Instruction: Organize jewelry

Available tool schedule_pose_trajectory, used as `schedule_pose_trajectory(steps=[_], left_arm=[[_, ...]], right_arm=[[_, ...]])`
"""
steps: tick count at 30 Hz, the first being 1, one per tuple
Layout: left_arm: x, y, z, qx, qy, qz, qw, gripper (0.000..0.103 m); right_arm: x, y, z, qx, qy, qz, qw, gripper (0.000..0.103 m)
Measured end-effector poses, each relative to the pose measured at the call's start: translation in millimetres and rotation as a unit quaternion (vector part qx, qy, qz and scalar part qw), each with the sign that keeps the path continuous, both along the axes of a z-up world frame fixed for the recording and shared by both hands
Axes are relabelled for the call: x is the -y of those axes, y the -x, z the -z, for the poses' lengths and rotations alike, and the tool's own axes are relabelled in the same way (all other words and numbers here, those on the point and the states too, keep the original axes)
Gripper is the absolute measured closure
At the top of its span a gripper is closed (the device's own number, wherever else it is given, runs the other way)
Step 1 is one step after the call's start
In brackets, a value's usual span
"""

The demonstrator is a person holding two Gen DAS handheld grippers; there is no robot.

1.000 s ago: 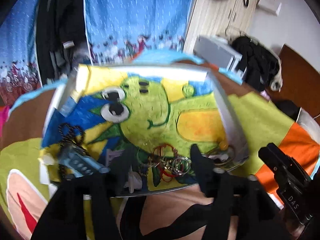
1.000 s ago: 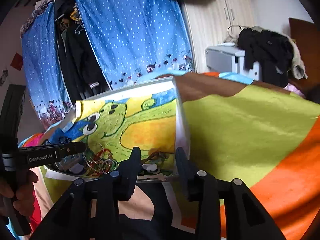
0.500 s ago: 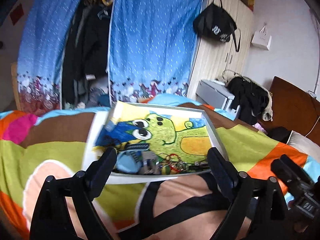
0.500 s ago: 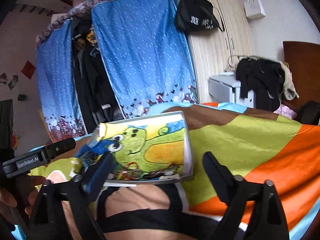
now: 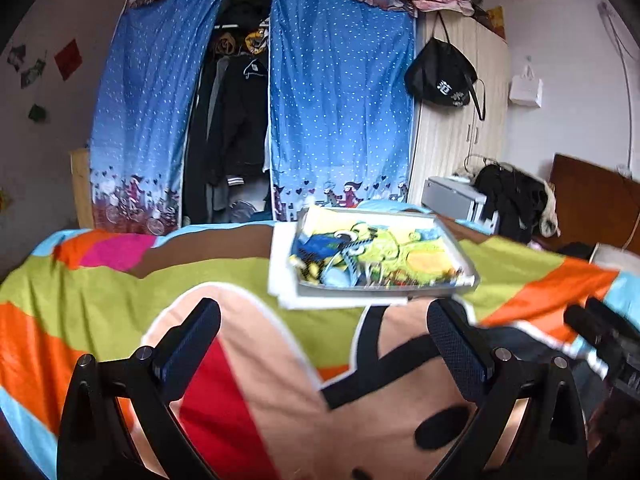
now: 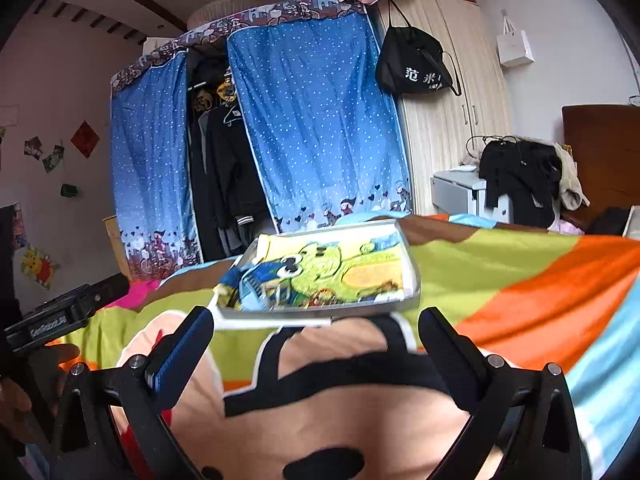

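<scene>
Left wrist view: both claws, left claw [image 5: 320,344] and right claw [image 6: 316,344], spread empty above the bed; tangled thin jewelry [image 5: 384,276] in the shallow cartoon-printed tray [image 5: 468,276] looks light, snaggy; pinch one loop.

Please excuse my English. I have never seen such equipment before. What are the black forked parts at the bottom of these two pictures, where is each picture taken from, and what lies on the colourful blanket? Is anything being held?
There is no robot here. A person holds one hand tool in each hand, and each tool has two black fingers and a small wide-angle camera that looks forward along them. That is why the room looks curved.

One picture comes from the left gripper, the other from the right gripper. Each one's fingers are spread wide and hold nothing.

On the bright cartoon blanket lies a shallow tray with a green cartoon picture on its floor. Small pieces of jewelry are heaped near its front edge; they are too blurred to name one by one.

At the left edge of the right camera's picture you can see the other tool and the hand holding it.
</scene>
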State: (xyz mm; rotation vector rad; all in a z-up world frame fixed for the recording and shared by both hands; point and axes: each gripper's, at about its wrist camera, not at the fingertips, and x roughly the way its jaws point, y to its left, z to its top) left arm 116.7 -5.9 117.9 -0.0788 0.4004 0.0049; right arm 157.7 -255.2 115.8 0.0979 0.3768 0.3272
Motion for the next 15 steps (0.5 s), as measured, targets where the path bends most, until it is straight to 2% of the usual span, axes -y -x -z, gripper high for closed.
schedule_pose_trajectory(steps=[3,7,15], left_arm=[[0.9,17.4,12.5,-0.004,-0.014,-0.001,0.9999,0.002],[0.2,23.8,26.1,-0.017,-0.010,-0.002,0.9998,0.002],[4.1,22.9,31.5,-0.018,-0.009,0.001,0.9998,0.002]], right_arm=[[-4.9,13.7,7.1,-0.002,0.008,-0.002,1.000,0.000],[-7.8,25.9,14.9,-0.007,0.015,-0.003,1.000,0.000],[-9.7,29.8,26.2,-0.020,0.018,-0.006,1.000,0.000]])
